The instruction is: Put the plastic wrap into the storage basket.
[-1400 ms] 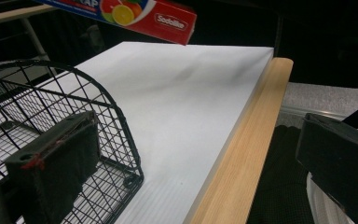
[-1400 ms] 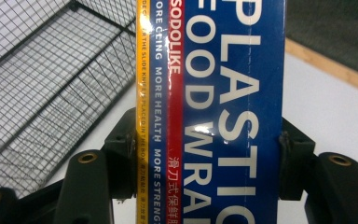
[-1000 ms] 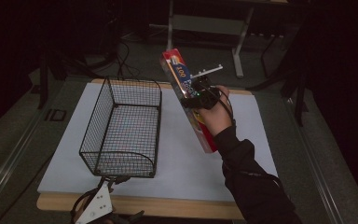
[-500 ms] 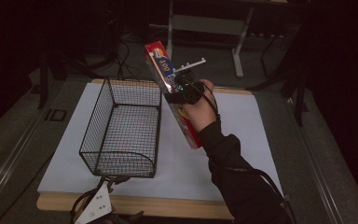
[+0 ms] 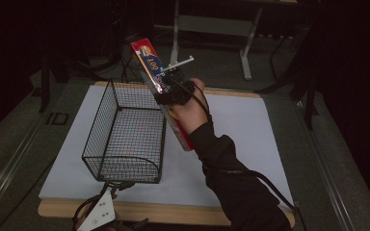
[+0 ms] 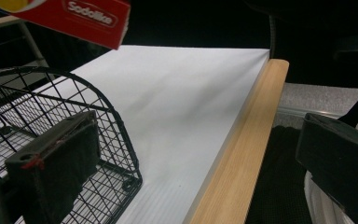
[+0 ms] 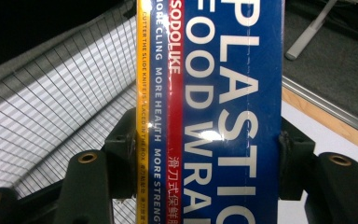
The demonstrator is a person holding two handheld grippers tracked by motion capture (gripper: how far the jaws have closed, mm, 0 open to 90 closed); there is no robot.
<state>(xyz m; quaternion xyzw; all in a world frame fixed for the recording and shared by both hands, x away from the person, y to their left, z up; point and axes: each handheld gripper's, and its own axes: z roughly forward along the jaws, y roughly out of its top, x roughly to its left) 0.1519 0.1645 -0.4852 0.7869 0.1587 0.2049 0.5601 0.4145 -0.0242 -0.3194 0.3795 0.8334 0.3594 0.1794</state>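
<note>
Red-and-blue plastic wrap box (image 5: 160, 86), ends cropped up close, sits clamped in the right claw (image 5: 169, 91); left claw (image 6: 191, 158) gapes empty.

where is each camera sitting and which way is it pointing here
High view: above the near side, looking forward and down on the white-topped table; a dark-sleeved forearm raises the right hand-held gripper with the long red-and-blue plastic wrap box.
Left gripper view: low at the near wooden edge, facing across the table; the left hand-held gripper is open, its black jaws apart.
Right gripper view: looks along jaws clamping the box.
Shared: all three show the black wire basket and the box.
</note>
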